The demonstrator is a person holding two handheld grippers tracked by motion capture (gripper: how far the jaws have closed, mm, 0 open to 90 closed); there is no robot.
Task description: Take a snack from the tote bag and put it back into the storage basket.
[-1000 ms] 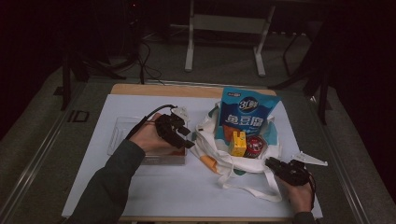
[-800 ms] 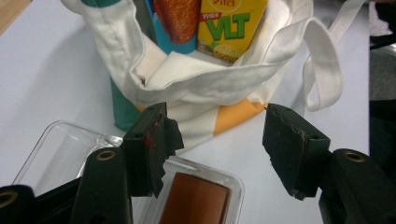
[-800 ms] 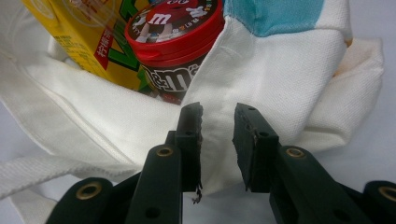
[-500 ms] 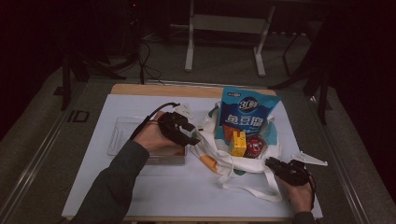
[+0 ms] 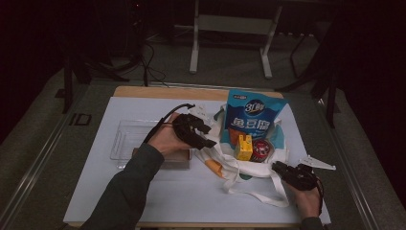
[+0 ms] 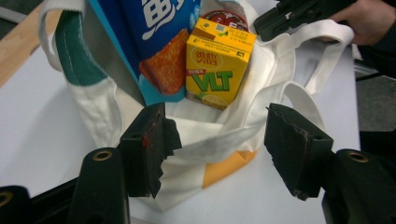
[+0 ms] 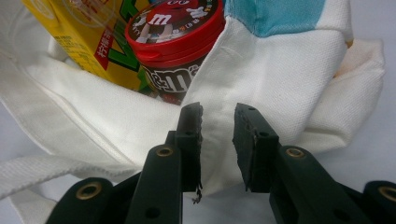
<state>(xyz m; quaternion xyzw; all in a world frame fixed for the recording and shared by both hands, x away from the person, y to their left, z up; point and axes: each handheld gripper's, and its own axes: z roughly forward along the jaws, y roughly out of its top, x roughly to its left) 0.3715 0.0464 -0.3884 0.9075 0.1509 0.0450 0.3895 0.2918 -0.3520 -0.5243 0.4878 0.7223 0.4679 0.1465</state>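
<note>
A white canvas tote bag (image 5: 249,165) with teal patches lies open on the white table cover (image 5: 143,191), right of the middle in the high view, well to the right of a clear plastic tray (image 5: 127,141); three things stand in its mouth. The tallest is a blue snack pouch (image 5: 255,120) bearing "3" in a round badge and large white Chinese characters (in the left gripper view it also shows a picture of an orange fried square); just beside it, touching, is a yellow drink carton (image 6: 218,70) printed "VLT" in green with Chinese writing above and a QR code on its top; next to that sits a round tub with a red lid (image 7: 175,28), its lid marked "m" and its brown side "m&m". The left gripper (image 6: 219,144) hovers over the bag's near edge, its jaws spread wide and having just been opening; folded canvas and a strap (image 6: 261,116) lie between them, but the pads do not press on it. The right gripper (image 7: 218,140) sits at the bag's right corner, its jaws narrowly parted either side of a raised fold of white canvas; whether the pads truly pinch the cloth I cannot tell.
</note>
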